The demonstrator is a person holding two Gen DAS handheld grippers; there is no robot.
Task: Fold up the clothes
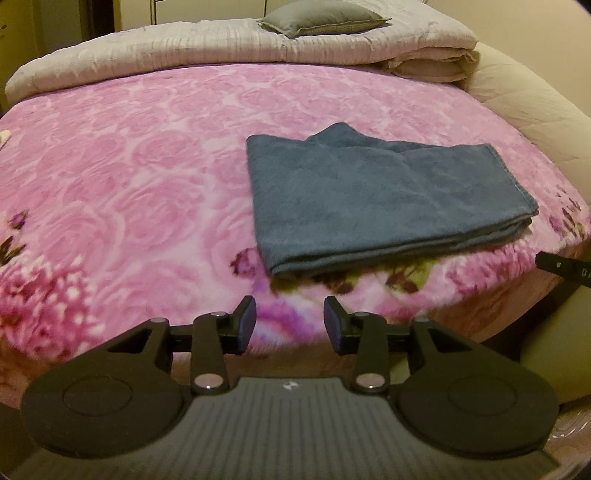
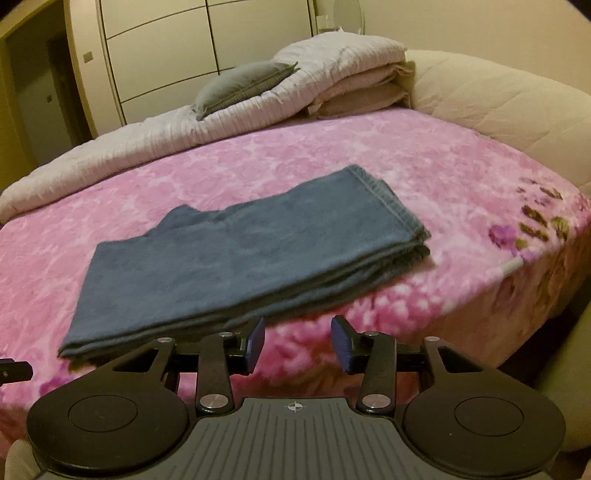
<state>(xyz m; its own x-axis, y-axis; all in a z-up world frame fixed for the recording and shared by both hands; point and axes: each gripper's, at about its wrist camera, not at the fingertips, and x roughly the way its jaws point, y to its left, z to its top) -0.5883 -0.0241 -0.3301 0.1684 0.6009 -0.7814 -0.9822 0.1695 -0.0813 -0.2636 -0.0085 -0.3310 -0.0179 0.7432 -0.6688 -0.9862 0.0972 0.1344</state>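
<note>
A dark blue cloth [image 1: 380, 199] lies folded in several layers on the pink flowered blanket [image 1: 129, 177] of a bed. In the right wrist view the same folded cloth [image 2: 240, 258] sits just beyond the fingers, its near edge close to the bed's front edge. My left gripper [image 1: 290, 325] is open above the blanket's front edge, short of the cloth, with nothing between its blue pads. My right gripper [image 2: 297, 345] is open too, empty, a little this side of the cloth's near edge. A black part of the right gripper [image 1: 565, 269] shows at the far right of the left wrist view.
A folded pale quilt [image 1: 236, 48] with a grey pillow [image 1: 321, 18] on top runs along the far side of the bed. A cream padded bed surround [image 2: 498, 99] curves on the right. White wardrobe doors [image 2: 166, 44] stand behind. The pink blanket [image 2: 424, 166] spreads around the cloth.
</note>
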